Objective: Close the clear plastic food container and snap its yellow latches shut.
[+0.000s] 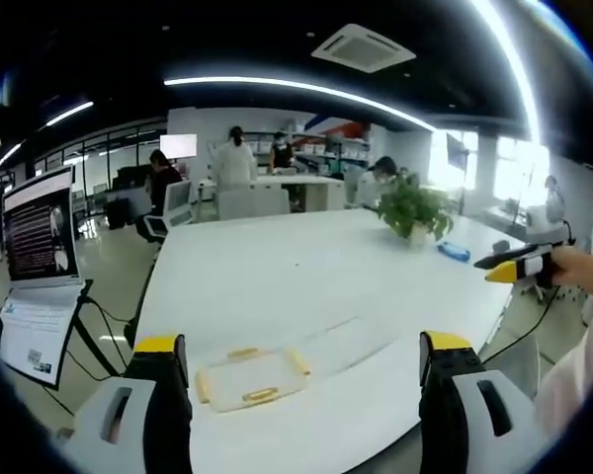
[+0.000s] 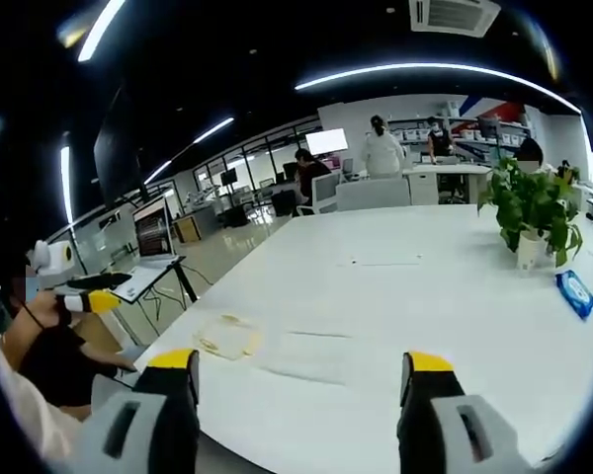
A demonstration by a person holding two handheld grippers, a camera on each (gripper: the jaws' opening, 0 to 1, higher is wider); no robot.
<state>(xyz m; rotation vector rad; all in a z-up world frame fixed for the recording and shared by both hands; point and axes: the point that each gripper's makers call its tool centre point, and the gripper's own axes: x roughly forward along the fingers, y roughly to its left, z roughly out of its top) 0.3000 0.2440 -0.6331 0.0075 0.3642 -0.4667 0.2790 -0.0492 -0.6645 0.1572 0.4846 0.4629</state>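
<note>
Hand-held grippers [image 1: 304, 355] [image 2: 301, 373] agape; no legible writing.

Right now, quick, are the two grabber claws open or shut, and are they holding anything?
Left gripper: open, holding nothing, above the clear plastic food container.
Right gripper: open, holding nothing.

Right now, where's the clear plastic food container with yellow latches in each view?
Left gripper view: clear plastic food container low centre-left on the white table, between the jaws.
Right gripper view: container left of centre, near the table's edge.
Shared landmark: potted green plant.
</note>
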